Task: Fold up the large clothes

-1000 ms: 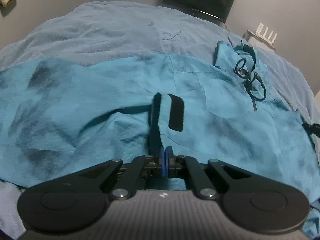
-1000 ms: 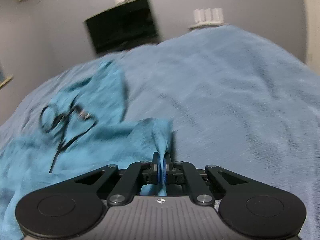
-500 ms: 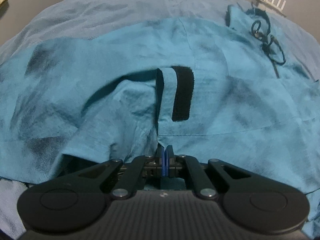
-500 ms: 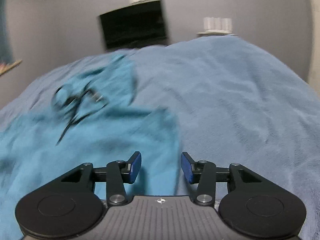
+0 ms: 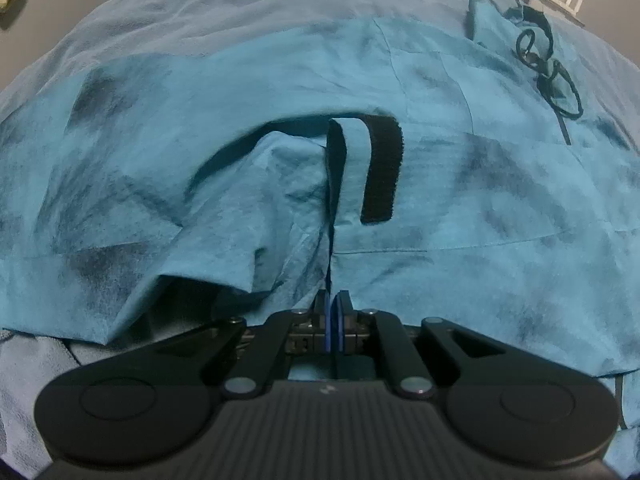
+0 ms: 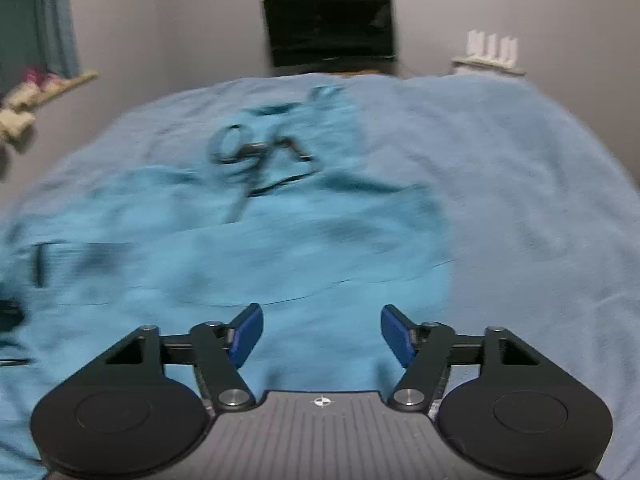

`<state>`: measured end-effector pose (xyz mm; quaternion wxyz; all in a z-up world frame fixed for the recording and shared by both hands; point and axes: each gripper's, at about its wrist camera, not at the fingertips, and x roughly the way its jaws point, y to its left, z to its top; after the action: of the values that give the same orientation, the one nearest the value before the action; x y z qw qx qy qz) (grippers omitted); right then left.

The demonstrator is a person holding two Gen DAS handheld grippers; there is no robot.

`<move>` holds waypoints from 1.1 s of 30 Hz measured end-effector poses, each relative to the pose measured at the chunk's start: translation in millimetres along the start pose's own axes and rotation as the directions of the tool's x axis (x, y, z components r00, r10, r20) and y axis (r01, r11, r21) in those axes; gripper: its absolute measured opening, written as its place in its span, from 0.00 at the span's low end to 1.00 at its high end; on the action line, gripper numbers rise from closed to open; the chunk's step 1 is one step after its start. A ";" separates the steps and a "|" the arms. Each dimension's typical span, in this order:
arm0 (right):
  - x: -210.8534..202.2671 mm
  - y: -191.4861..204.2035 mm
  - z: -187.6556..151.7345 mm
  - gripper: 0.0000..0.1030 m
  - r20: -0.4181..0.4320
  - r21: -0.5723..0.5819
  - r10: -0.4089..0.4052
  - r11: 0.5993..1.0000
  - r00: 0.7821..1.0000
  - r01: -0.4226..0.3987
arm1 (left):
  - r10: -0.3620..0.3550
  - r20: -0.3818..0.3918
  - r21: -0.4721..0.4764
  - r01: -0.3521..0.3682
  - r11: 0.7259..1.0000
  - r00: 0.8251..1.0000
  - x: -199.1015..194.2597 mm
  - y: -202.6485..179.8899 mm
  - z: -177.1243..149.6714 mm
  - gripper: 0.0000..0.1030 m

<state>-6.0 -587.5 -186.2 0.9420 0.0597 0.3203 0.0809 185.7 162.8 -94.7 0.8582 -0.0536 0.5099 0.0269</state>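
My left gripper (image 5: 332, 312) pinches a fold of the teal garment (image 5: 460, 184), spread on the blue blanket (image 6: 520, 184). My right gripper (image 6: 322, 334) hovers above, jaws opening, nothing between.

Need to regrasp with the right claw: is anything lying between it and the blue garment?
Nothing visible does. The right claw is opening, empty, directly over the blue garment. The black drawstring lies farther off, near the garment's far end.
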 end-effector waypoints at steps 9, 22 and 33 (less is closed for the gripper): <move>27.1 47.4 -52.0 0.68 -0.099 -0.095 0.007 0.995 0.995 -0.017 | -0.030 0.059 0.000 0.030 1.000 0.998 -12.7 2.8 -3.3 0.11; 5.8 54.3 -67.2 0.93 0.060 -0.137 -0.037 0.989 0.998 0.045 | 0.124 0.481 -0.293 0.026 0.956 0.868 -102.7 85.2 -2.4 0.77; 10.3 52.3 -67.1 0.93 0.043 -0.124 -0.019 0.992 0.999 0.025 | 0.634 0.275 -0.687 -0.314 0.656 0.722 -79.7 195.6 -29.0 0.88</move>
<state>-45.0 -530.2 -236.6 0.9512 -0.0008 0.2955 0.0890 102.5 354.1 -51.1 0.8555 -0.1708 0.2324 0.4300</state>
